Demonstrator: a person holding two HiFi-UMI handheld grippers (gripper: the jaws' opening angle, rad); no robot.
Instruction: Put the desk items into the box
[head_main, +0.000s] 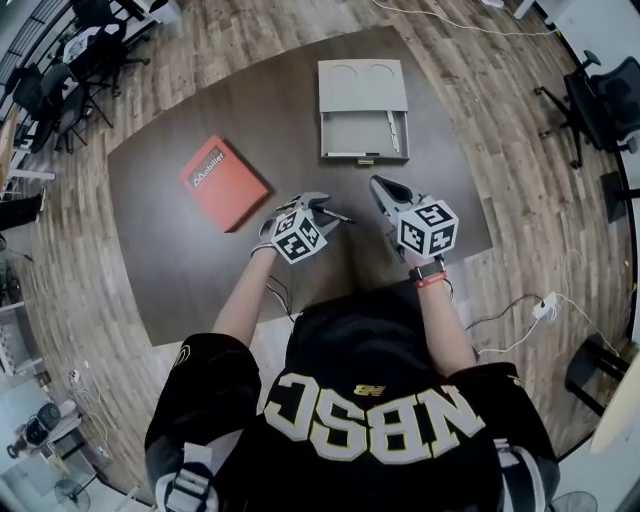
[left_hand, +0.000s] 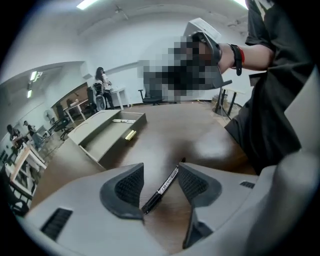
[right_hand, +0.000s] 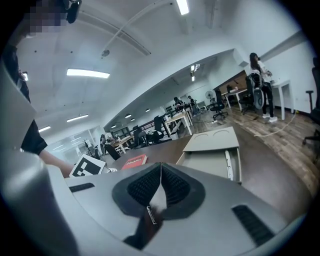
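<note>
Black office chair (head_main: 600, 100) on wooden floor (head_main: 480, 90); white cable (head_main: 543, 305), perhaps a charger.

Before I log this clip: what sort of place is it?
Most likely an open-plan office: a dark brown wooden table on wood-plank flooring, black wheeled office chairs nearby, and rows of pale desks under long ceiling strip lights.

At the far side of the tabletop (head_main: 180, 260) – box (head_main: 362, 130), lid (head_main: 361, 84) behind it, a pen (head_main: 392, 131) inside along the right wall. Book (head_main: 223, 183) left of the box, nearer. Marker (left_hand: 162, 189) on the tabletop between the jaws of the left gripper (head_main: 320, 206) – right gripper (head_main: 385, 190) just beside.
</note>
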